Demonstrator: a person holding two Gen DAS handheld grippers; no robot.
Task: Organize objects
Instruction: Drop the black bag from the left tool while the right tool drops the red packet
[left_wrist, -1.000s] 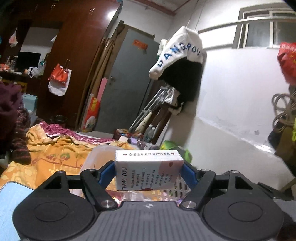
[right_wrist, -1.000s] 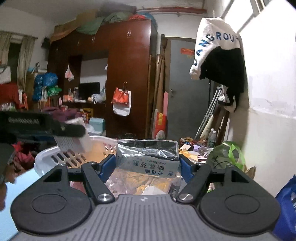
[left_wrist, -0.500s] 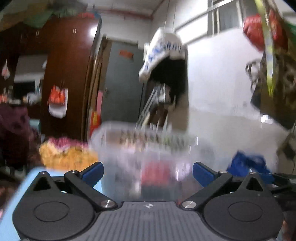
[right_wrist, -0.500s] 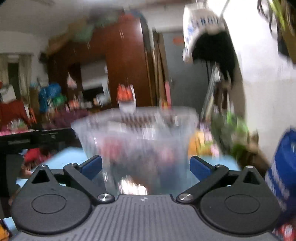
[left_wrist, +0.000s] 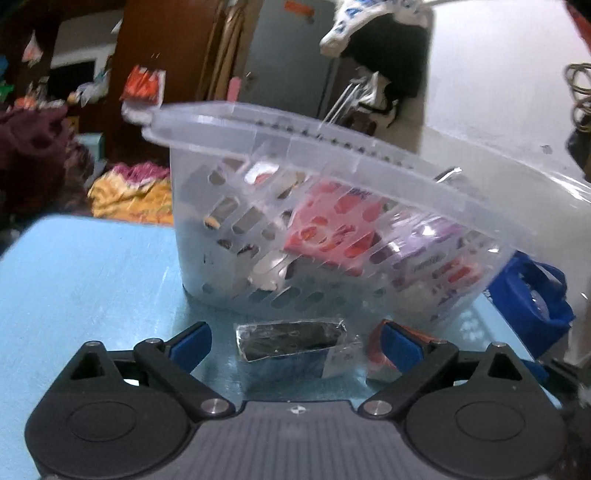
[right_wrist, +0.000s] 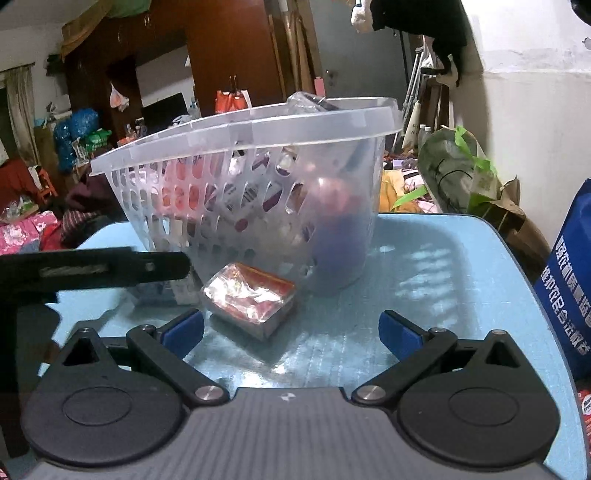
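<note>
Both claws emptied, two packets (right_wrist: 249, 299) tabled

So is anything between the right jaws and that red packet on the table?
Nothing visible is. The red packet lies on the blue table just ahead of the open right gripper, slightly toward its left finger, with bare table between. The basket stands behind the packet, not in front.
</note>
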